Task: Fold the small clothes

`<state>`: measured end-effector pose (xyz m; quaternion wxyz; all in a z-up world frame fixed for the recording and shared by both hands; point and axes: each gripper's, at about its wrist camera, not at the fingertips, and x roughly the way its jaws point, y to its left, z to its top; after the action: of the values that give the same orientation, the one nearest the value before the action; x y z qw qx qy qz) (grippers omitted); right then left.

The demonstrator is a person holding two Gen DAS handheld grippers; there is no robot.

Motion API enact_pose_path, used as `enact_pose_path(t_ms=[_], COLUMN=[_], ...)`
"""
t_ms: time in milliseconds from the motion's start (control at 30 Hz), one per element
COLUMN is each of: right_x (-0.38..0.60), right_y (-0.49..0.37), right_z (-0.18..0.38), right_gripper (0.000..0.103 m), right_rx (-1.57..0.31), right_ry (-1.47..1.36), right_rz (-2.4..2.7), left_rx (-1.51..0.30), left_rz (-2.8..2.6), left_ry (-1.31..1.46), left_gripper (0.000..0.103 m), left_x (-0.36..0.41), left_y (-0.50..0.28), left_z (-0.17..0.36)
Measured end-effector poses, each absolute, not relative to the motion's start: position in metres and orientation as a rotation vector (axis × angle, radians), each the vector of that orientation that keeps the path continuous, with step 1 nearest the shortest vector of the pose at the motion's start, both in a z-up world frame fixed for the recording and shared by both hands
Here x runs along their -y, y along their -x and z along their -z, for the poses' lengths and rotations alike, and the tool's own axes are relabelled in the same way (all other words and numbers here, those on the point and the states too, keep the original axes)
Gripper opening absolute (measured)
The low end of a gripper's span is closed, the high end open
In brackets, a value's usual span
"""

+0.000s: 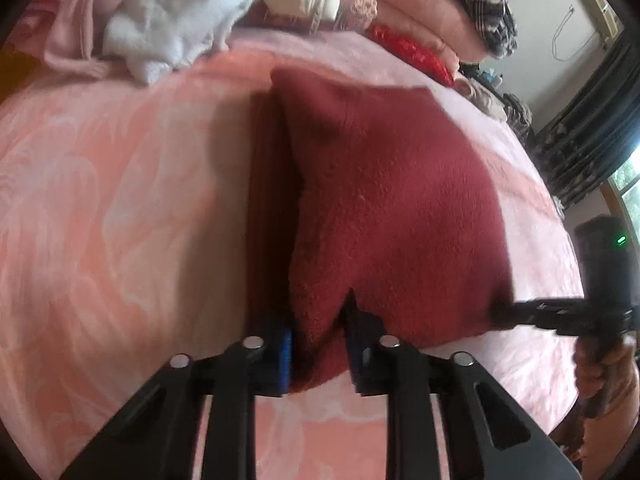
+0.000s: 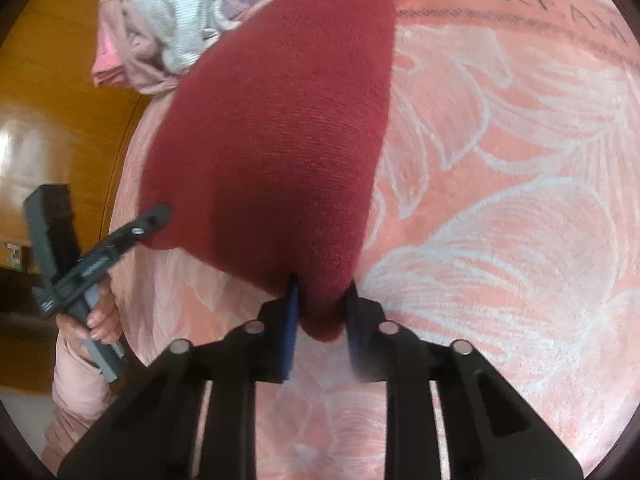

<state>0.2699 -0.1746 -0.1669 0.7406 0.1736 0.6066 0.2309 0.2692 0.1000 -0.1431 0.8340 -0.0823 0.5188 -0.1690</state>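
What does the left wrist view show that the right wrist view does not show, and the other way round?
Only the left wrist view: a plaid garment on the pink bedding, a dark curtain beside a window, and a red item.
Only the right wrist view: a wooden floor and the lettering printed on the blanket.
Both share: the dark red cloth, gripped at one near corner by the left gripper and at the other by the right gripper, the pink floral blanket, and the white garment.

A home bedroom is indicated by a pink floral bedspread (image 2: 500, 208), heaped laundry (image 1: 160, 28), and dark curtains (image 1: 592, 120).
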Motion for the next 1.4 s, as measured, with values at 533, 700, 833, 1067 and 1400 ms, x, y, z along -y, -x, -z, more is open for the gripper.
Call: enact_pose_path(t_ms=[533,700,833,1067,1400], right_x=[0.177,0.189,0.183,0.169,0.165], right_y=[-0.266,-0.29,-0.315,-0.338,-0.348], right_z=[0.142,0.115,0.123,0.146,0.169], right_gripper=[0.047,0.062,0.065,0.069,0.07], right_rx=[-1.254,-1.178,-1.195,-1.247,-1.277], right_ry=[-0.196,-0.282,-0.275,-0.242,-0.334], right_rz=[-0.411,-0.39,-0.371,-0.355,-0.411], left_rx=[-1.059,-1.014,-1.1,-1.172,-1.242], left_rz=[0.428,0.381,0.348,0.423,0.479], left_ry=[0.12,0.178,0.292,0.353,0.324], left_gripper=[0.082,0.096,0.096,0.096,0.099], left_x=[-0.094,-0.108,-0.118,-0.115,-0.089], left_y=[-0.258,-0.296,-0.336,-0.362,-0.366], left_z=[0.131,0.104,0.12,0.145,0.174])
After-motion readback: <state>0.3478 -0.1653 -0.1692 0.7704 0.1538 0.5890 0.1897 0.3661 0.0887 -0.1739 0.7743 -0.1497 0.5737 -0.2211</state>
